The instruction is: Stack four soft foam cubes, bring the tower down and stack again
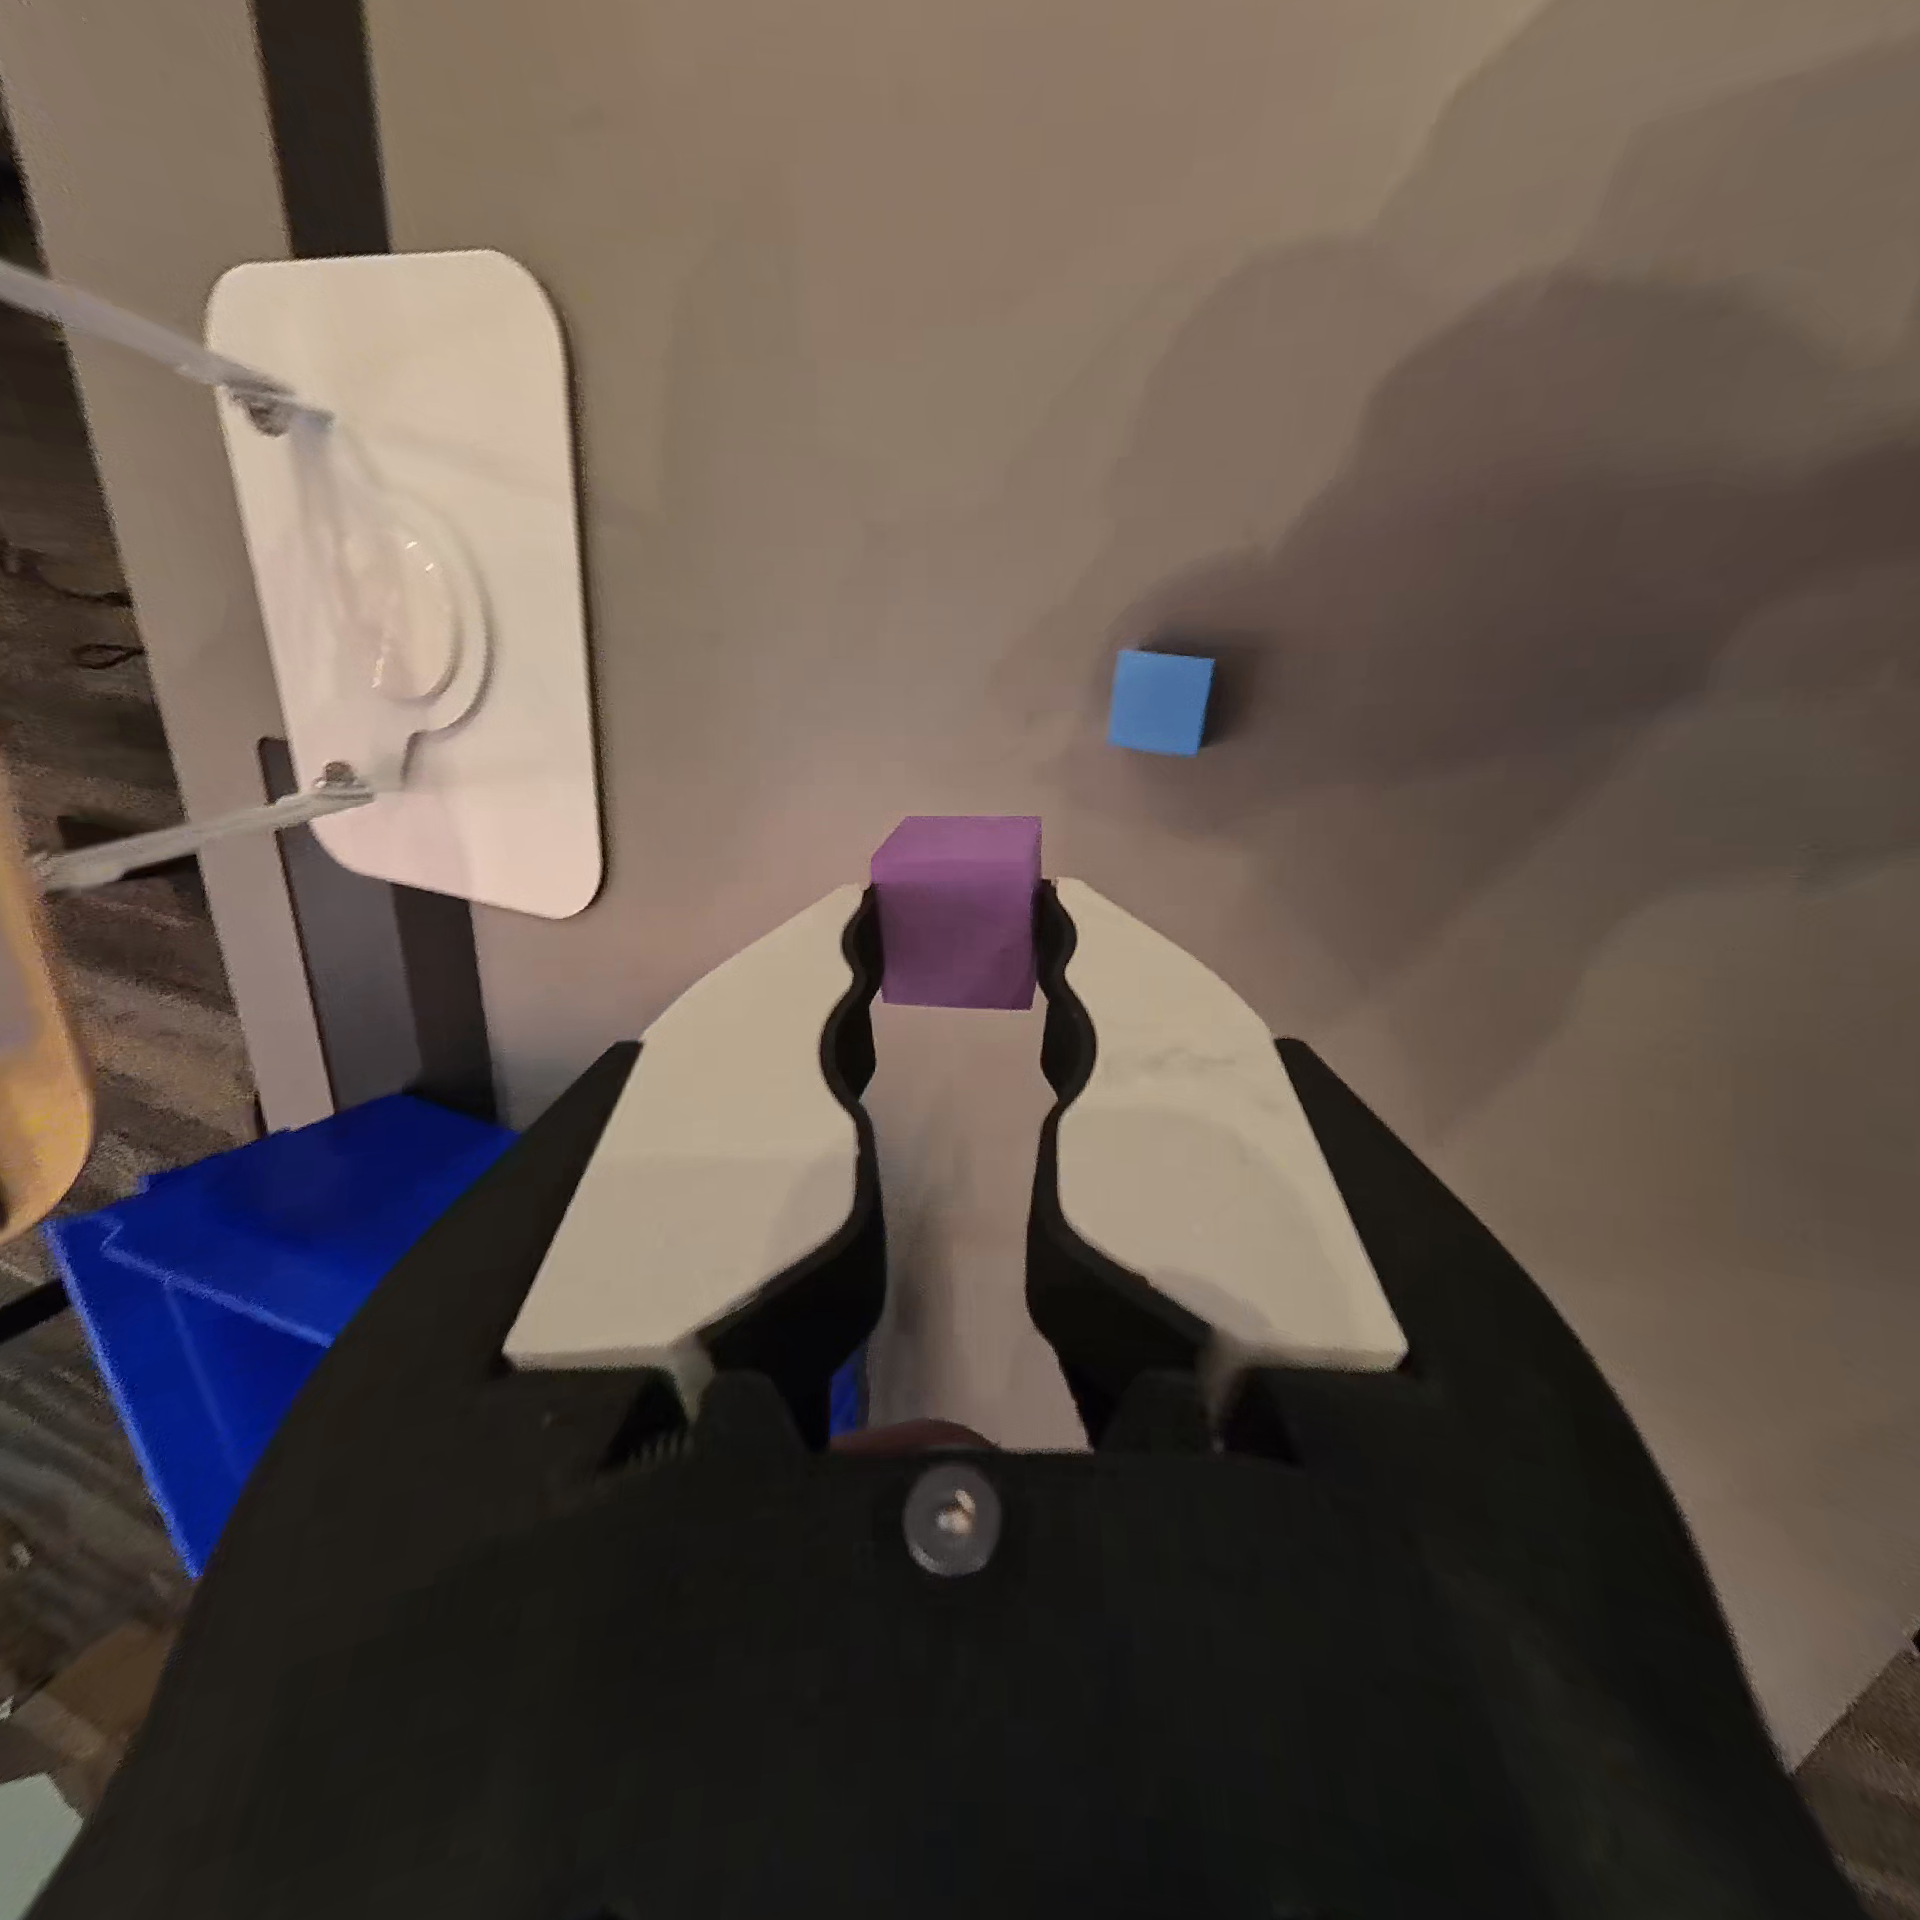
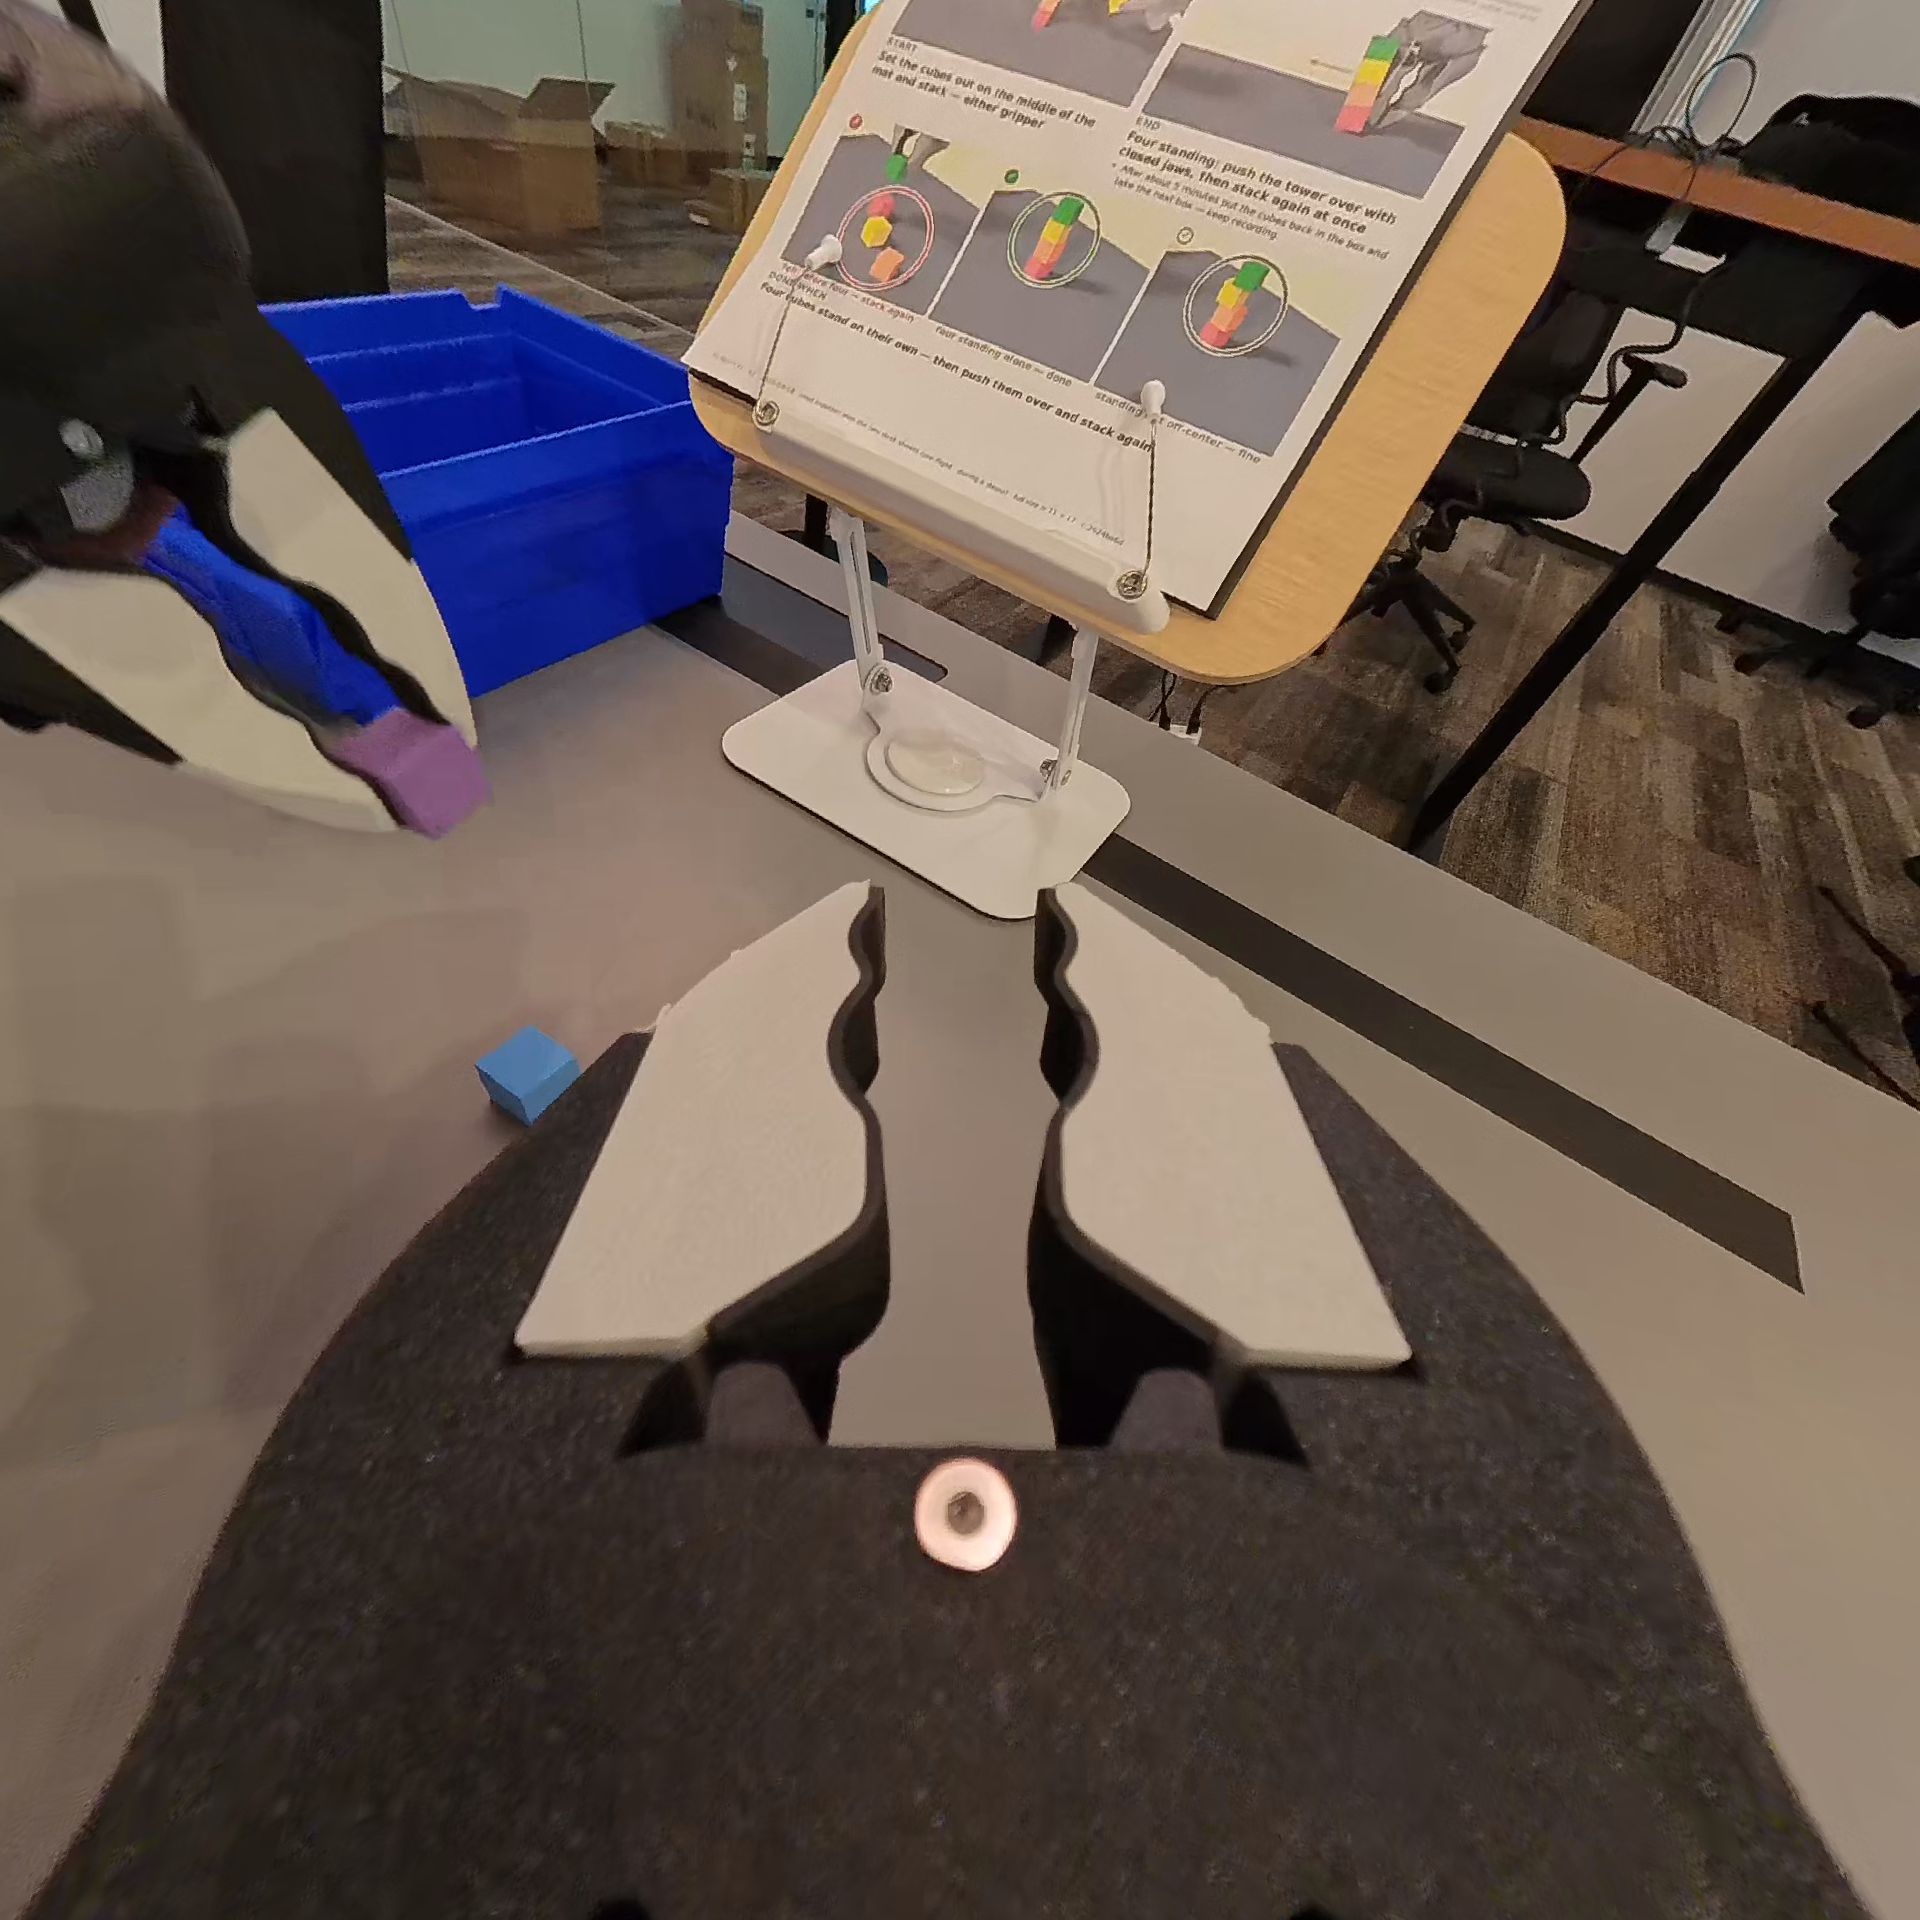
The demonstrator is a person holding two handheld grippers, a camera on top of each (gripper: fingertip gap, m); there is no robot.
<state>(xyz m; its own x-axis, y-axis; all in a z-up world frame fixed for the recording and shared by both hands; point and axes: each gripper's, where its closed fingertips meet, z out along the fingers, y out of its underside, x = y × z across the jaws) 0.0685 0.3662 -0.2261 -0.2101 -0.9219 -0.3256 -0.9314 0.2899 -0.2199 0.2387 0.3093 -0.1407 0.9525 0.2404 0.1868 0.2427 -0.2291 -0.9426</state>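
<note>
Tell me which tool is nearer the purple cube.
Left. The left tool grips the purple cube between its pads, lifted above the table. The right tool stands open with nothing in it, well off to the cube's right.

Dim, warm indoor light; soft shadows across grey table (image 1: pixel 1351 416); motion blur at left edges; wide-angle bending at borders.

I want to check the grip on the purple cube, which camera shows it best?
The left wrist view: the purple cube sits centred and sharp, the left gripper jaws pressing both its sides. The right wrist view shows it only small and blurred at the left edge, partly hidden by a finger.
</note>
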